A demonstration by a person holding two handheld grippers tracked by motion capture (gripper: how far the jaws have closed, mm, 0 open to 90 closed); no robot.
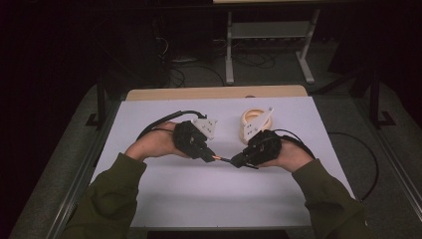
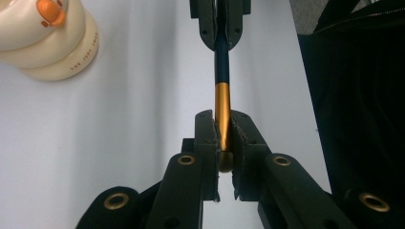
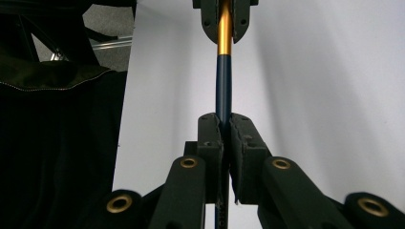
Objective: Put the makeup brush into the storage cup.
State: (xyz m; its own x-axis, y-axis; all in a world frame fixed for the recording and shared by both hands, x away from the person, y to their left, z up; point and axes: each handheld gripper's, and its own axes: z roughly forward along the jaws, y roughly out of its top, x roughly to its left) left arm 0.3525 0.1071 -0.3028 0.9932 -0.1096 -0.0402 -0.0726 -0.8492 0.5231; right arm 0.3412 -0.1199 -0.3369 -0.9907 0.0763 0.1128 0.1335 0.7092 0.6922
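- The ends of the pen (image 2: 222,81) are hidden inside the jaws: its gold end sits buried between the pads of the left gripper (image 2: 222,138), and its dark blue end vanishes between the pads of the right gripper (image 3: 223,138).
- In the high view the pen (image 1: 219,159) is a thin sliver, hard to make out, bridging the left gripper (image 1: 209,155) and the right gripper (image 1: 236,160) above the tabletop (image 1: 209,199).
- Both grippers are clamped on the pen, each at one end, with the shaft held in the air between them.
- The pen is a slim round rod, glossy gold metal on one half and smooth dark blue on the other.
- The gripper pads look like rough black foam, frayed at the edges; the black linkages carry brass-coloured rivets.
- The tabletop is matte white.
- A cream, ring-stacked figure (image 2: 47,43) with an orange beak-like bump is cut off at the left gripper view's top corner; small lettering on it is too fine to read.
- Olive sleeves (image 1: 114,199) cover the forearms.
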